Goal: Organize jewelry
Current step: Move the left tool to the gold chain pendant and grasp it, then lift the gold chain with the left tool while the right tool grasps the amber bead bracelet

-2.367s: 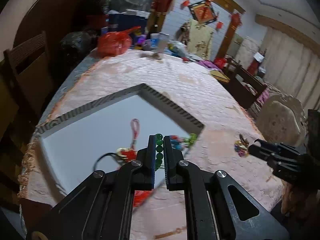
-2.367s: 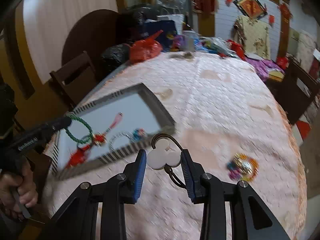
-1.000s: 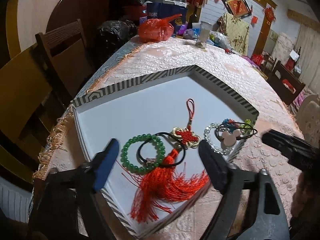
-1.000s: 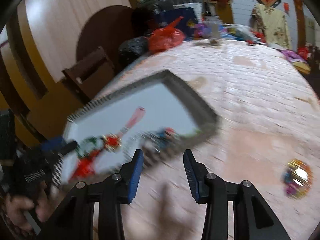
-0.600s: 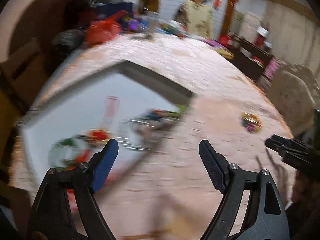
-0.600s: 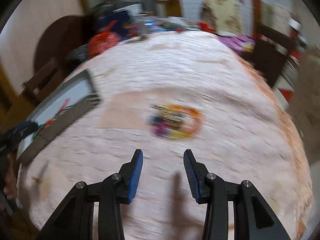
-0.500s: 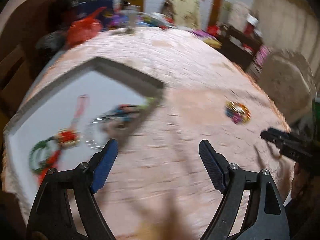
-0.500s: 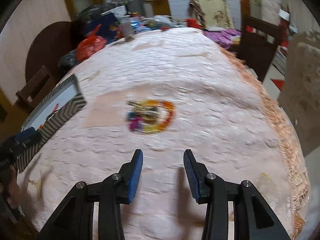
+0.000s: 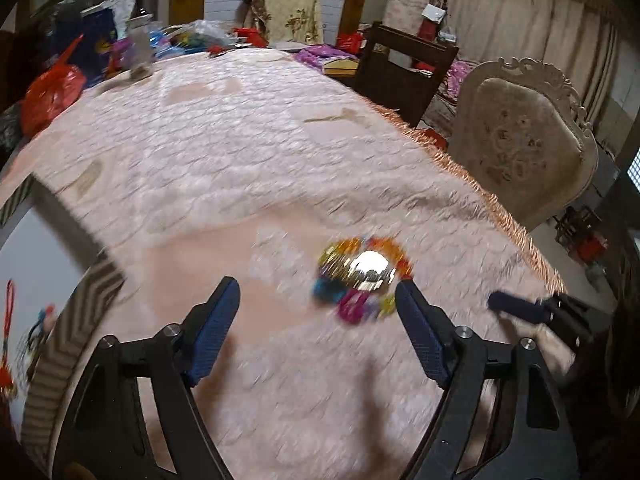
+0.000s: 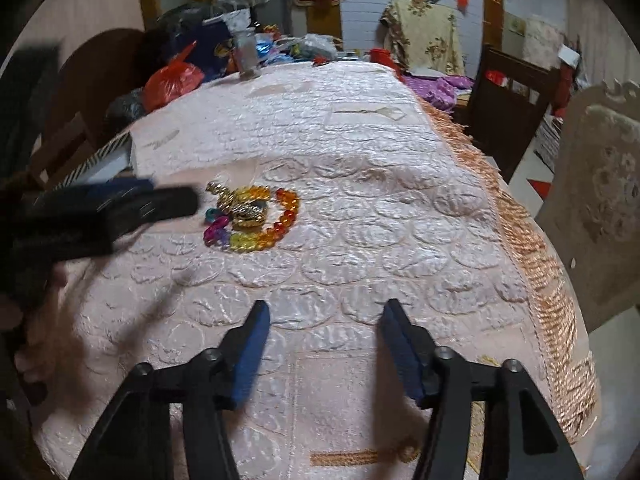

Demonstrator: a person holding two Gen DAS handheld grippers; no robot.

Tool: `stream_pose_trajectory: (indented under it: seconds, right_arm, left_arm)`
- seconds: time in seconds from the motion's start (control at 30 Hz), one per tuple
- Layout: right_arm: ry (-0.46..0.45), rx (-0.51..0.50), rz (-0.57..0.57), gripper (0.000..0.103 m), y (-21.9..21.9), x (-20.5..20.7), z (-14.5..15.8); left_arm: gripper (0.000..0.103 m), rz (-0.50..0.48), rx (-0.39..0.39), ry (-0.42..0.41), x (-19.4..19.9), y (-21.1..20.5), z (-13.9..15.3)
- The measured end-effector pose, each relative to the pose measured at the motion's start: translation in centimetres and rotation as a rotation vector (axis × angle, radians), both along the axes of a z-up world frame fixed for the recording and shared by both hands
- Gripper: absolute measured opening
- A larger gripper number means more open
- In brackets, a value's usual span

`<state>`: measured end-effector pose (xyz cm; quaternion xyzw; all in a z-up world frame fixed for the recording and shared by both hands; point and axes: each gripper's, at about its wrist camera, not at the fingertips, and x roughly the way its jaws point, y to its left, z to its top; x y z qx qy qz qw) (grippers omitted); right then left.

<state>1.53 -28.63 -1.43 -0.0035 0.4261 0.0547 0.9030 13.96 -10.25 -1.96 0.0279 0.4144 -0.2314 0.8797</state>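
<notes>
Pink quilted cloth with an orange fringe covers the counter point(image 10: 360, 216), its scalloped pattern shiny under the room light. Both grippers hang over it with jaws spread and nothing between them. The bracelet point(image 10: 252, 218), a loop of orange, yellow and magenta beads around a gold piece, lies on the cloth ahead and to the left of the right gripper point(image 10: 324, 344); in the left wrist view it sits just beyond the left gripper point(image 9: 316, 328), close to its right finger, blurred. To the left gripper's left lies the tray point(image 9: 60, 320) with a striped rim, a red knot charm point(image 9: 8, 328) on its white floor. At the counter's far end stands clutter: a red bag point(image 10: 172, 80) and bottles. Past the right gripper's right side stand a carved pale chair point(image 10: 600, 208) and a dark wooden chair point(image 10: 508, 108); red ornaments hang on the back wall.
</notes>
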Motion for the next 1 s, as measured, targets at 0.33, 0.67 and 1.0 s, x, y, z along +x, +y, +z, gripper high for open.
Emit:
stream_pose_trajectory:
  seconds: [0.33,0.67,1.0]
  right_arm:
    - [-0.004,0.033,-0.011,0.058,-0.4,0.2,0.0]
    - [-0.005,0.035,-0.028,0.058,-0.4,0.6,0.0]
    - [-0.049,0.052,0.013,0.058,1.2,3.9,2.4]
  left_arm:
    - [0.014,0.027,0.021,0.108,3.5,-2.5,-2.1]
    - [0.010,0.043,-0.116,0.064,0.1,2.5,1.3]
    - [0.010,0.099,-0.099,0.085,-5.4,10.1,-1.4]
